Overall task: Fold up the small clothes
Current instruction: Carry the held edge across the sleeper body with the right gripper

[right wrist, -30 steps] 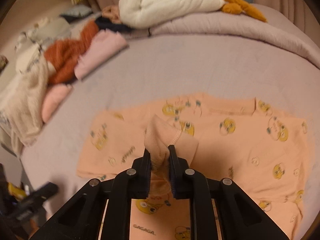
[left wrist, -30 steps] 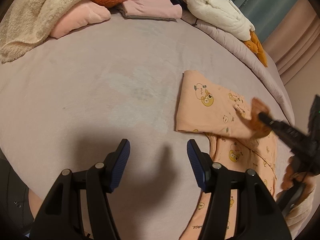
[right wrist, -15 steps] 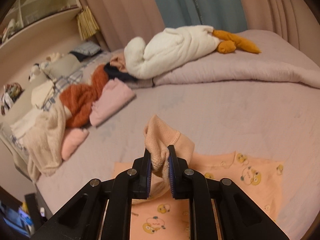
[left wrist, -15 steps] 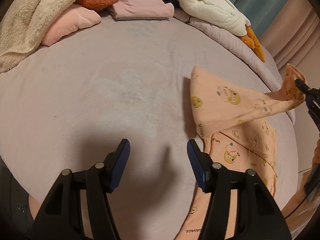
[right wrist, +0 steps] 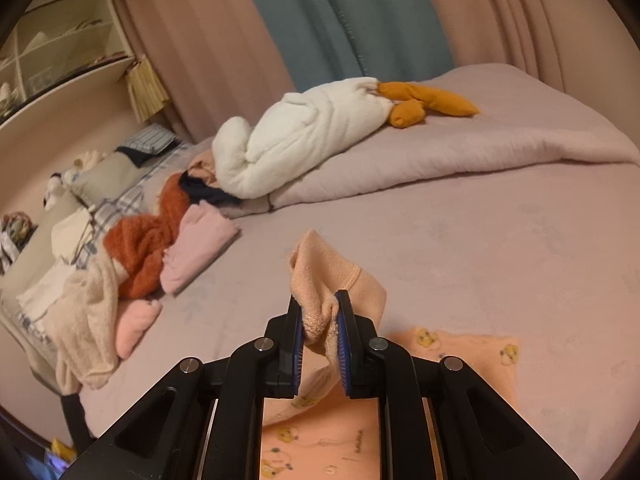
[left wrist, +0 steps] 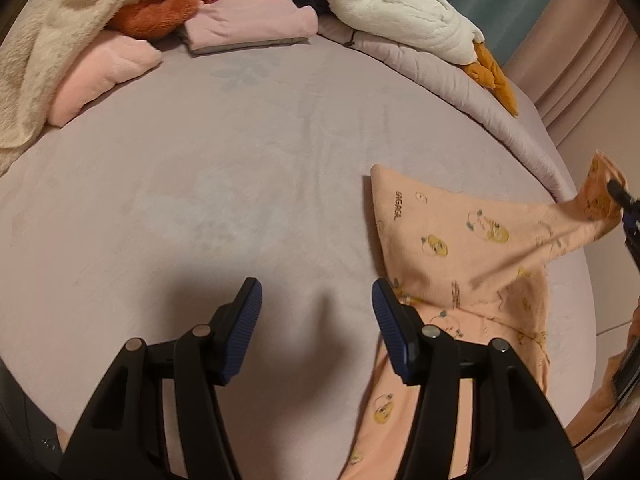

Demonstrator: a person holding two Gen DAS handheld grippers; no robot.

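Left tool (left wrist: pixel 316 324): pitched steeply down over the bed (left wrist: pixel 200 184), above bare sheet. Blue ribbed pads (left wrist: pixel 244 332) stood apart, closing a little, with nothing between them. The right-hand pad sat at the near edge of the garment (left wrist: pixel 452 248), apart from the cloth as far as could be told.

Right tool (right wrist: pixel 320 320): pointed only slightly below level, raised above the bed. Pads (right wrist: pixel 342 332) were clamped on a bunched fold of the garment (right wrist: pixel 320 276); a stitched hem stood up above the tips. In the left wrist view this tool (left wrist: pixel 624 204) showed at the far right edge, with the cloth drawn up to it in a taut peak.

Garment: peach, printed with yellow cartoon figures. It lay on the right part of the bed in the left wrist view. One part was lifted and stretched toward the right tool; the remainder lay flat on the sheet and ran down under the left tool's right finger.

Other items, far side of bed:
- white plush goose (right wrist: pixel 312 140) with orange feet, on the rolled quilt (right wrist: pixel 480 152)
- rust fleece (right wrist: pixel 148 244)
- folded pink item (right wrist: pixel 200 248)
- cream towel (right wrist: pixel 88 312)
- teal and pink curtains (right wrist: pixel 340 16) behind
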